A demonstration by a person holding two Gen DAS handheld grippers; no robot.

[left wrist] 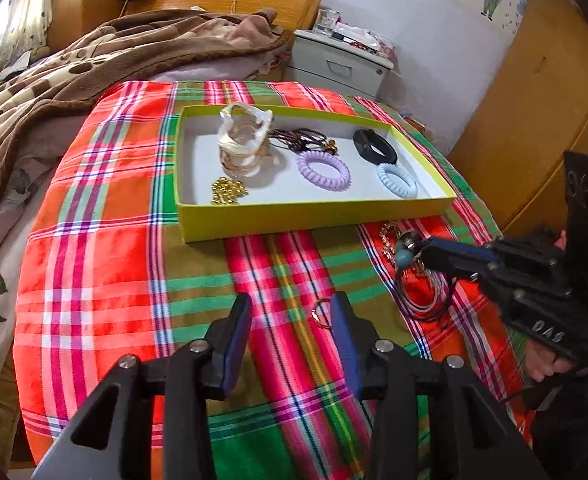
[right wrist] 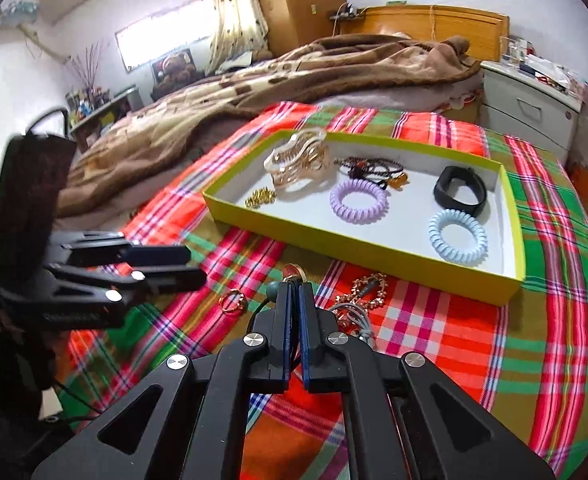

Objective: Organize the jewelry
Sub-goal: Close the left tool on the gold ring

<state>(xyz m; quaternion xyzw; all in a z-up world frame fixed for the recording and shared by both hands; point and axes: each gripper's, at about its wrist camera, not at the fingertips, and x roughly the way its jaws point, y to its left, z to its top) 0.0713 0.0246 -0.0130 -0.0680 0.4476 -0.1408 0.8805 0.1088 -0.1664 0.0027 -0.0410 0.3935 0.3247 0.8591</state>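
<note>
A yellow-green box (left wrist: 313,216) (right wrist: 373,248) on the plaid cloth holds a clear hair claw (left wrist: 242,136), a gold chain (left wrist: 226,192), dark cords, a purple coil tie (left wrist: 323,170) (right wrist: 357,200), a blue coil tie (left wrist: 397,180) (right wrist: 457,236) and a black band (left wrist: 373,146) (right wrist: 459,190). My left gripper (left wrist: 290,312) (right wrist: 196,266) is open and empty, low over the cloth, with a gold ring (left wrist: 321,312) (right wrist: 233,302) beside its right finger. My right gripper (right wrist: 294,288) (left wrist: 411,246) is shut on a corded necklace with a teal bead (left wrist: 403,258) (right wrist: 272,290), over a pile of chains and thin bangles (left wrist: 421,292) (right wrist: 357,300).
A bed with a brown blanket (left wrist: 74,72) lies left and behind the cloth. A white nightstand (left wrist: 337,64) (right wrist: 529,108) stands behind the box. A wooden wardrobe (left wrist: 533,120) is on the right.
</note>
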